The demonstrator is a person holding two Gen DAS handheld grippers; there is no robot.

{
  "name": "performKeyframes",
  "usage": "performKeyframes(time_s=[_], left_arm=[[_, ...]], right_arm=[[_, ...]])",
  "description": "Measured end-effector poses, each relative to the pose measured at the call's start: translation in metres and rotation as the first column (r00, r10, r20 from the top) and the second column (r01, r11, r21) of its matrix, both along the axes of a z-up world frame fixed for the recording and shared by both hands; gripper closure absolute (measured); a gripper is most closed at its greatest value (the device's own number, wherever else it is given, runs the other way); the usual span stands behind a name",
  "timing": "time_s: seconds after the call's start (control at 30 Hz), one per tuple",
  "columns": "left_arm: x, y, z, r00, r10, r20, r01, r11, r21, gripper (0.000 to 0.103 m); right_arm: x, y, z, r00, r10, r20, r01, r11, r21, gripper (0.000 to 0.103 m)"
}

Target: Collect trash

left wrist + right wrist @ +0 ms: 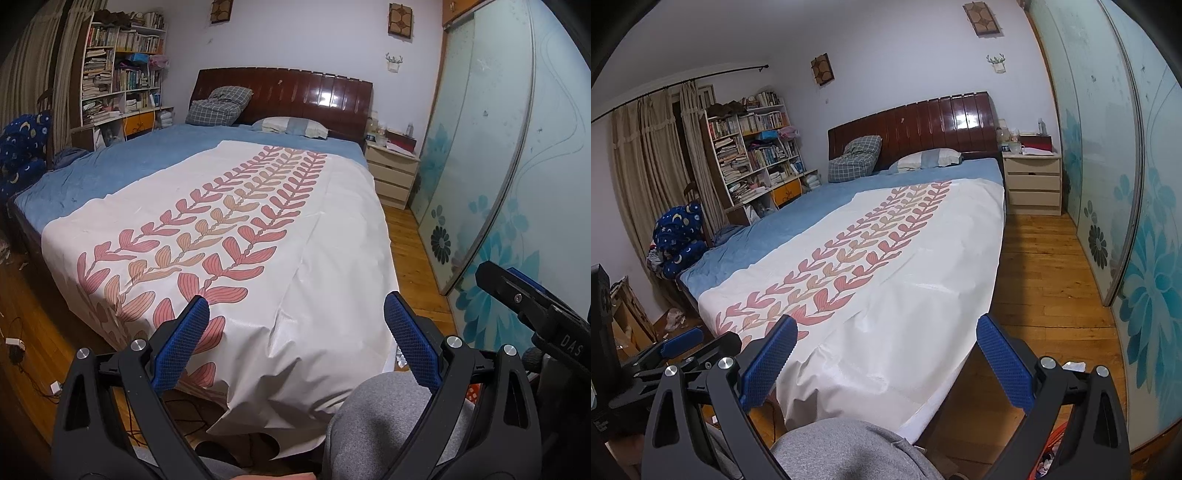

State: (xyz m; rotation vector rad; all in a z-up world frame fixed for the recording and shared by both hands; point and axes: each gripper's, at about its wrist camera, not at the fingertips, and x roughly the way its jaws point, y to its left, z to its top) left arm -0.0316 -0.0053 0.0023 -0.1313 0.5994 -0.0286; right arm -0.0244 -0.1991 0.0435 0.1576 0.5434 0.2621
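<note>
Both grippers hover over the foot of a bed [92,173] spread with a white, pink-leaf cover [332,229]. My left gripper [297,299] is open and holds nothing. My right gripper [886,321] is open too, its blue pads [768,365] wide apart. Each shows in the other's view: the right gripper [517,295] at the right edge, the left gripper [683,339] low on the left. A crumpled plastic scrap [674,317] lies on the floor left of the bed. A white scrap [1073,365] sits on the floor to the right, and a small crumpled bit [400,356] by the bed corner.
A person's grey-trousered knee [376,417] is just below the grippers. A bookshelf [753,151] and curtains stand at the left. A bedside cabinet [1032,181] and sliding wardrobe doors [1126,192] line the right. Wooden floor [1041,266] runs between bed and wardrobe. Cables [14,343] lie on the left floor.
</note>
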Motion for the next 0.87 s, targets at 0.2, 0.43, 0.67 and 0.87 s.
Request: performKeyframes(time_s=[0.2, 0.43, 0.67, 0.87], left_arm=[[0.001, 0.002, -0.002, 1.000, 0.002, -0.004, -0.002, 1.000, -0.013, 0.008], [-0.004, 0.000, 0.001, 0.999, -0.020, 0.027, 0.021, 1.000, -0.023, 0.008], [-0.002, -0.008, 0.000, 1.000, -0.011, 0.009, 0.011, 1.000, 0.012, 0.008], [-0.002, -0.006, -0.001, 1.000, 0.000, 0.003, 0.000, 1.000, 0.003, 0.008]], right_arm=[[0.001, 0.000, -0.001, 1.000, 0.000, -0.003, 0.000, 1.000, 0.000, 0.007], [0.001, 0.002, -0.005, 1.000, 0.001, -0.007, -0.001, 1.000, -0.003, 0.007], [0.002, 0.002, -0.005, 1.000, 0.001, -0.007, -0.001, 1.000, -0.004, 0.007], [0.002, 0.003, -0.008, 1.000, 0.001, -0.012, -0.001, 1.000, -0.002, 0.007]])
